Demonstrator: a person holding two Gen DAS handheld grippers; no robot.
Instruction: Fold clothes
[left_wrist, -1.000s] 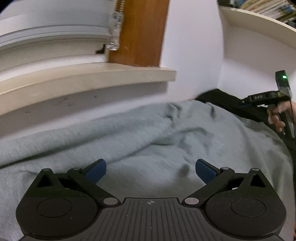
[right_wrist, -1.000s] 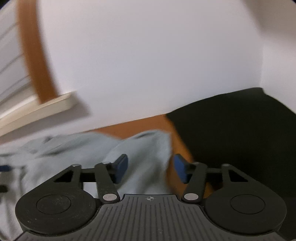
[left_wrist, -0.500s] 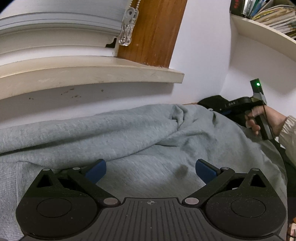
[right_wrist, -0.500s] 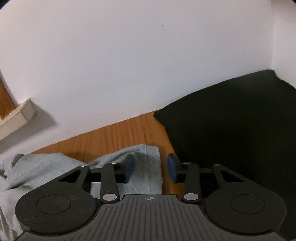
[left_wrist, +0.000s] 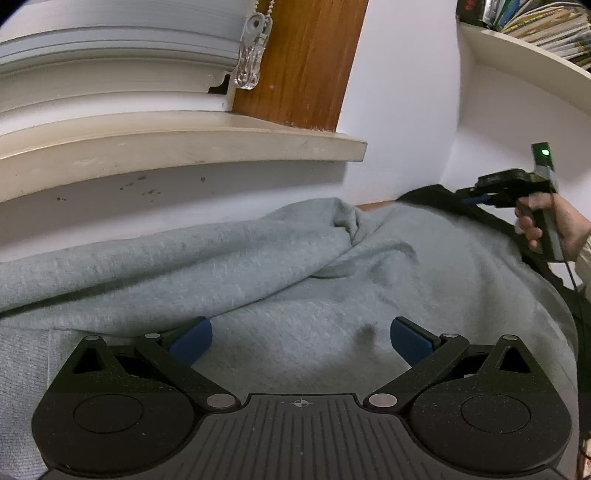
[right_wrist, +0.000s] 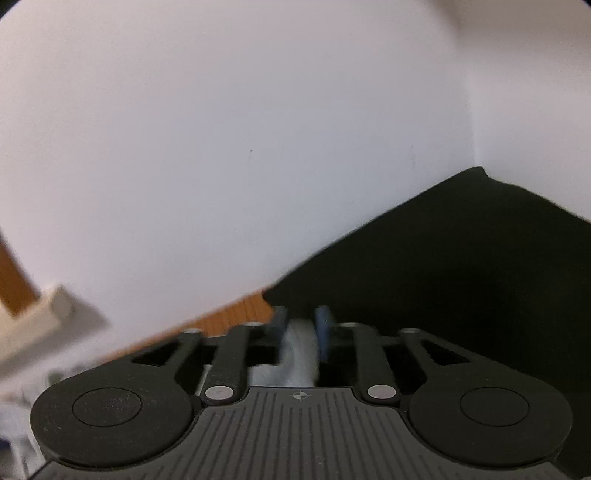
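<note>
Right gripper (right_wrist: 301, 326) pinching grey garment (right_wrist: 295, 354) (mostly hidden behind its body), left gripper (left_wrist: 301, 338) wide open, empty.

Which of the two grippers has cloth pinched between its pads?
The right gripper: grey garment bunched between its near-closed pads. The left gripper is wide open above it.

The left gripper (left_wrist: 301, 334) fills the lower frame: black ribbed body, silver pivot screws, blue pads (left_wrist: 408, 338). At right, a hand (left_wrist: 554, 225) in a pale cuff.
</note>
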